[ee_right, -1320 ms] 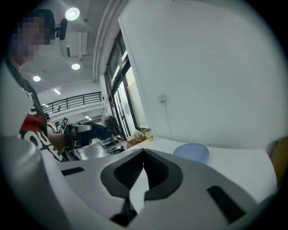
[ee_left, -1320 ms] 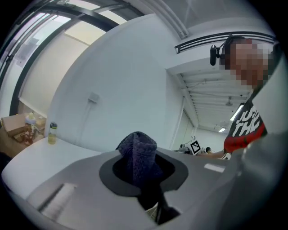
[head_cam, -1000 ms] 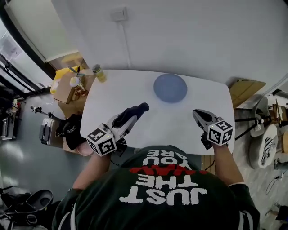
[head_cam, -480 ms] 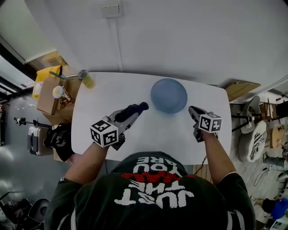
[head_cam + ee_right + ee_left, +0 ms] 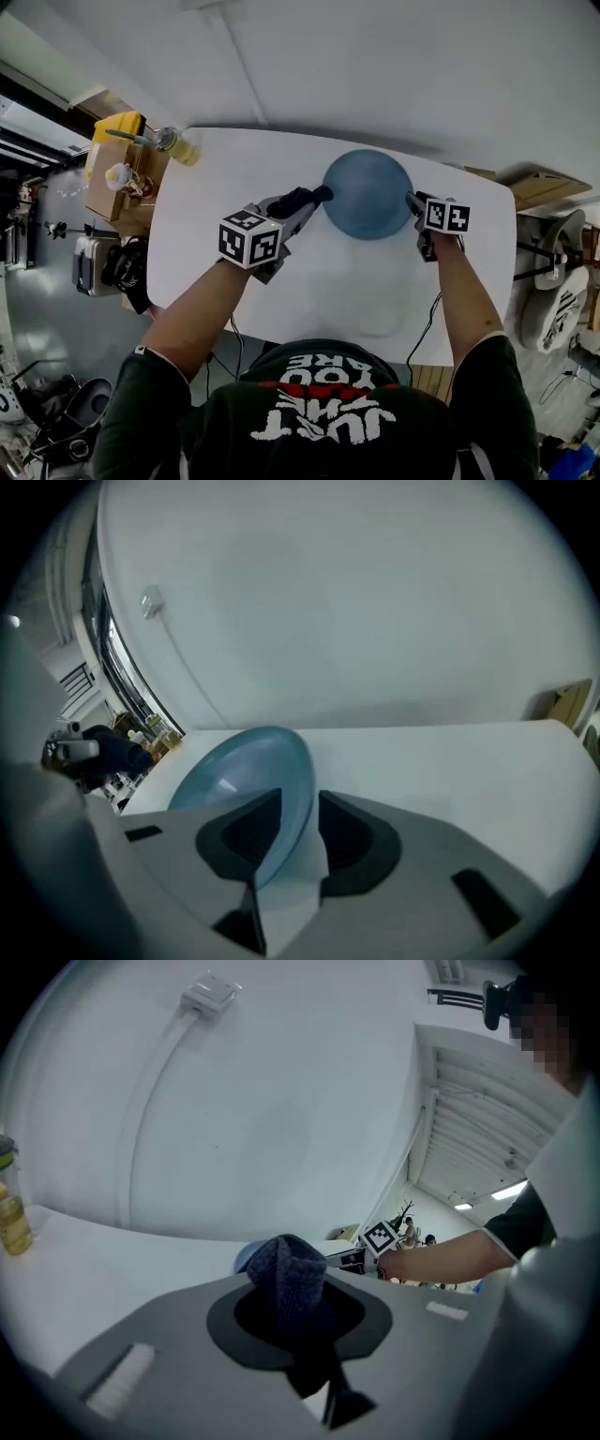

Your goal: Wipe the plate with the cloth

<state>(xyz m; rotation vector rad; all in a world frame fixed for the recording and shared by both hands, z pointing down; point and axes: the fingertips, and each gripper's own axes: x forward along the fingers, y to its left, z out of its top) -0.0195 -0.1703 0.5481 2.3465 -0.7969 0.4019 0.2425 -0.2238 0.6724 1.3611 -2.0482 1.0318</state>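
The left gripper's (image 5: 305, 202) fingers are clenched on a bunched dark blue woven cloth (image 5: 289, 1274), which sits just beside the left rim of the round blue plate (image 5: 367, 194). The right gripper's (image 5: 415, 202) fingers have just been opening and stand wide, released. They straddle the plate's right rim, with a gap showing on one side. The glossy, plain plate is on the white counter (image 5: 225, 178).

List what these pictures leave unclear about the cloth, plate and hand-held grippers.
Whether cloth touches plate: head view too small; in left gripper view cloth hides most of it.
Whether right hand-held gripper presses the rim: jaws have just been opening, rim between them; in its view rim overlaps one pad.
Label on bottle: too small, head view.
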